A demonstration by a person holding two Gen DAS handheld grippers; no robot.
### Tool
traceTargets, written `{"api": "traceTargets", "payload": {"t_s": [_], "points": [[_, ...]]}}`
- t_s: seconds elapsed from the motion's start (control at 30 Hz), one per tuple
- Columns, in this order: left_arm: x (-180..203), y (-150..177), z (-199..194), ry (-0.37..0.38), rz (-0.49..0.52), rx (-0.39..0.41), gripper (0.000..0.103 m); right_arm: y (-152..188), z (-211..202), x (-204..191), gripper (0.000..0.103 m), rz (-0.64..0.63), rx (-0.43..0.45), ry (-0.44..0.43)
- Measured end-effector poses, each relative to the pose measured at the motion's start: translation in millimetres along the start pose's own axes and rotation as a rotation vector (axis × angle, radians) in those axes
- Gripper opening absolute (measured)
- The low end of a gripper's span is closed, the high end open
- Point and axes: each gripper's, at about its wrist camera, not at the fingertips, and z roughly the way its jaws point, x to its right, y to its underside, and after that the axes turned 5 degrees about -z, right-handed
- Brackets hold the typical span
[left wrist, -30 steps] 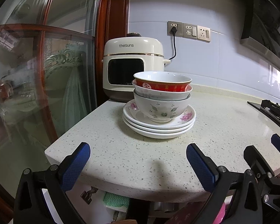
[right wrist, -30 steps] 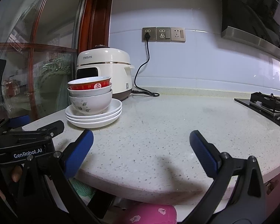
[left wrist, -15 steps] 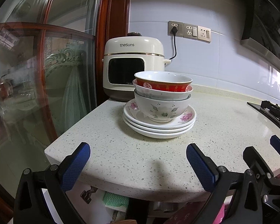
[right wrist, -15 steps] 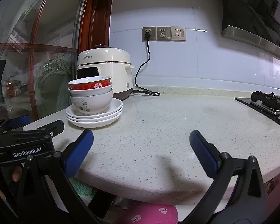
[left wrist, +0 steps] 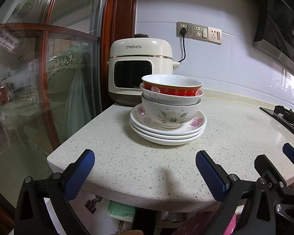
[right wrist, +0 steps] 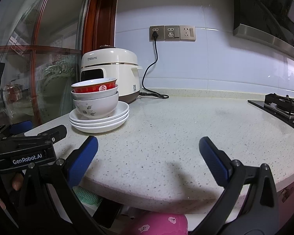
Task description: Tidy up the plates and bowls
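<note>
One stack on the bench (left wrist: 235, 137): three bowls nested on three plates. Top bowl red-banded (left wrist: 172, 87), middle bowl (left wrist: 151, 96) white, bottom bowl (left wrist: 170, 111) with leaf print; plates (left wrist: 166, 135) white, the top one with pink flowers. Stack sits near the bench's left end, just in front of one cream rice cooker (left wrist: 140, 68) — cord runs up to three wall sockets (right wrist: 172, 33).

Left gripper (left wrist: 145, 171) spread wide, holding nothing, low at the bench's front edge, facing the stack. Right gripper (right wrist: 148, 156) also spread, empty, facing bare bench right of the stack.

Right view only: the cord lying on the bench, the left gripper's body labelled GenRobot.AI, pink fabric at the bottom. Left view only: the flower print on the top plate. Both views: gas hob (right wrist: 282, 105) at far right.
</note>
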Motion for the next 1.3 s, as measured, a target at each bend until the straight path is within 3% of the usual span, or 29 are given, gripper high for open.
{"api": "traceTargets", "payload": {"t_s": [1.3], "points": [[0.3,2.5,-1.5,-0.013,-0.014,-0.01,0.103,3.0,2.3,-0.8,0.103,0.011,-0.024,-0.022]]}}
